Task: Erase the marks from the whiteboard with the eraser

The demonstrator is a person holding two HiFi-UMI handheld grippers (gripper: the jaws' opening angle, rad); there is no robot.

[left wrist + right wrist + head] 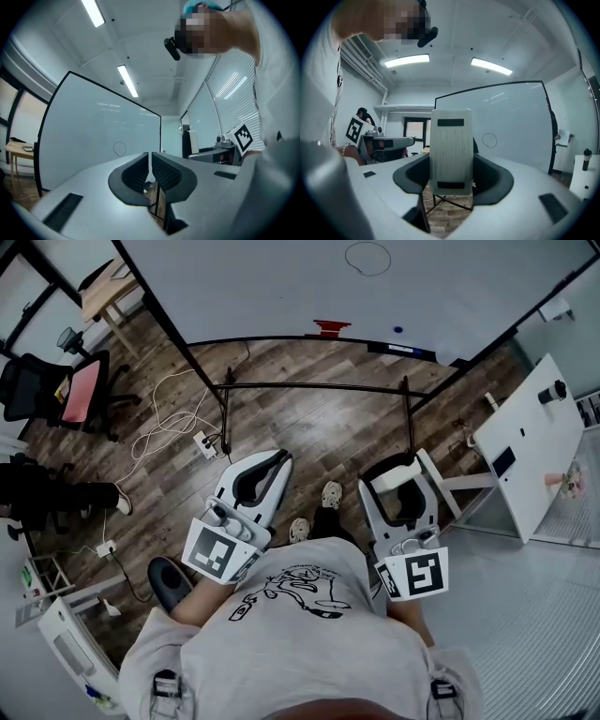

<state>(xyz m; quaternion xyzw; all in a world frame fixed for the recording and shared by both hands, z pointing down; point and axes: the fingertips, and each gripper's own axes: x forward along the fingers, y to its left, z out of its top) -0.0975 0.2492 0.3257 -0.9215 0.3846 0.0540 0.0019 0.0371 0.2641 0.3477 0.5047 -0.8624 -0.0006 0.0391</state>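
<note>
The whiteboard [281, 287] stands ahead on its frame, with one thin drawn circle [367, 257] near its top. The left gripper view shows the board [89, 131] and circle [119, 148], and so does the right gripper view: board [515, 122], circle [489, 139]. My right gripper [403, 482] is shut on a pale flat eraser [451, 157], held upright between the jaws, well short of the board. My left gripper [267, 470] is shut with nothing in it [150, 169]. Both are held low in front of the person's chest.
A red item [330, 327] and a blue dot [397, 330] sit on the board's tray. The stand's base bar [314, 385] crosses the wooden floor. Cables and a power strip [202, 442] lie left. An office chair [84, 390] stands far left, a white side table [530, 442] right.
</note>
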